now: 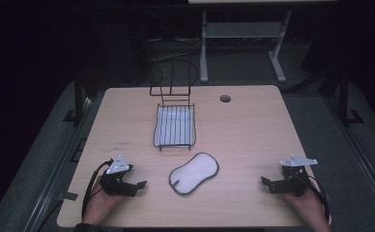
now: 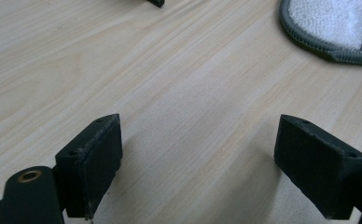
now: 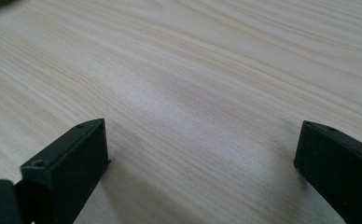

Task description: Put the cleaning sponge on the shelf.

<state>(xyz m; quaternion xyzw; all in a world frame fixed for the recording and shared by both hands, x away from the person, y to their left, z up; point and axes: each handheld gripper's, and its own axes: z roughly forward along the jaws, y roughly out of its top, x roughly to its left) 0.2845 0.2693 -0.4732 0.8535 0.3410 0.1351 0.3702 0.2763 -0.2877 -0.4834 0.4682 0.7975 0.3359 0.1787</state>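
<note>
A white peanut-shaped pad with a grey rim (image 1: 194, 173) lies flat at the table's front middle; its edge (image 2: 330, 30) appears at the top right of the left gripper view. Behind it stands a black wire rack (image 1: 174, 123) with a tall wire back. My left gripper (image 1: 136, 186) rests near the front left corner, left of the pad, jaws wide apart over bare wood (image 2: 198, 154). My right gripper (image 1: 267, 184) rests near the front right corner, right of the pad, open too, with only tabletop between its jaws (image 3: 202, 158).
The wooden table (image 1: 253, 135) has a round cable hole (image 1: 225, 98) at the back right. Beyond its far edge a white desk frame (image 1: 243, 43) stands on the dark floor. Bare wood lies around the pad and rack.
</note>
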